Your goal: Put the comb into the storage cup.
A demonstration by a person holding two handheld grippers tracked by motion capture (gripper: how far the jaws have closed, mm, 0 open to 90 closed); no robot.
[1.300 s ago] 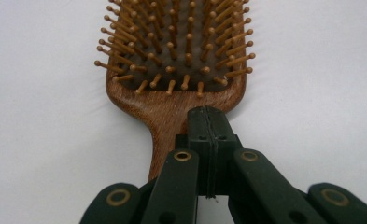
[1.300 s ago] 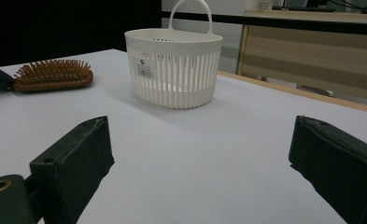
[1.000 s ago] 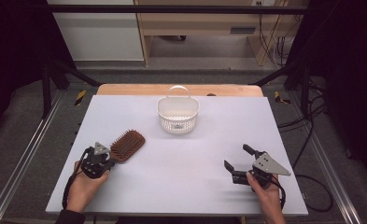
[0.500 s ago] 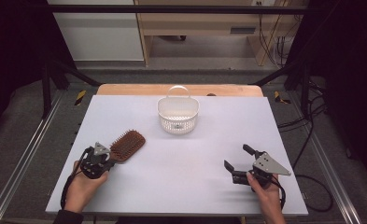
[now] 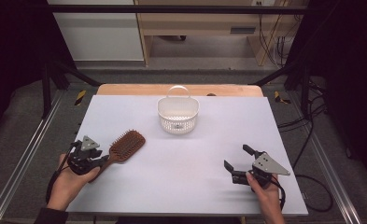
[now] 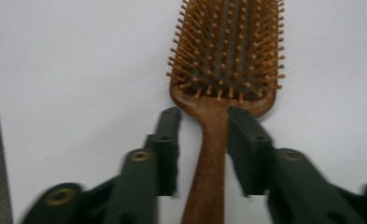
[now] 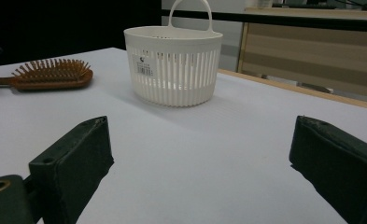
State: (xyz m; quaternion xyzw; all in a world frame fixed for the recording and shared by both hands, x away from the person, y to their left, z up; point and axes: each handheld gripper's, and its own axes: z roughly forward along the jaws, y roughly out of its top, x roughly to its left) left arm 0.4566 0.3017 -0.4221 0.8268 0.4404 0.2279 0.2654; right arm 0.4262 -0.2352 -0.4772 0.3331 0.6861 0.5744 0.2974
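Observation:
A brown wooden hairbrush [image 5: 125,145] lies bristles up on the white table at the left, its handle pointing toward the person. My left gripper [image 5: 102,161] straddles that handle. In the left gripper view the brush handle [image 6: 209,154] runs between the jaws of the left gripper [image 6: 203,126], with a clear gap on the left side. These jaws have just been opening and do not press on the handle. My right gripper [image 5: 236,157] rests open at the front right, holding nothing. The right gripper [image 7: 200,140] faces the basket and the hairbrush [image 7: 50,77].
A white slotted plastic basket [image 5: 178,114] with a loop handle stands at the back middle of the table; the basket [image 7: 172,65] looks empty from the side. Bare white tabletop [image 5: 190,168] lies between the two hands. A wooden strip [image 5: 125,89] edges the far side.
The left gripper's jaws have parted from the brush handle and the hand has risen a little, drawing slightly back. The brush stays where it lay. The right hand has not moved.

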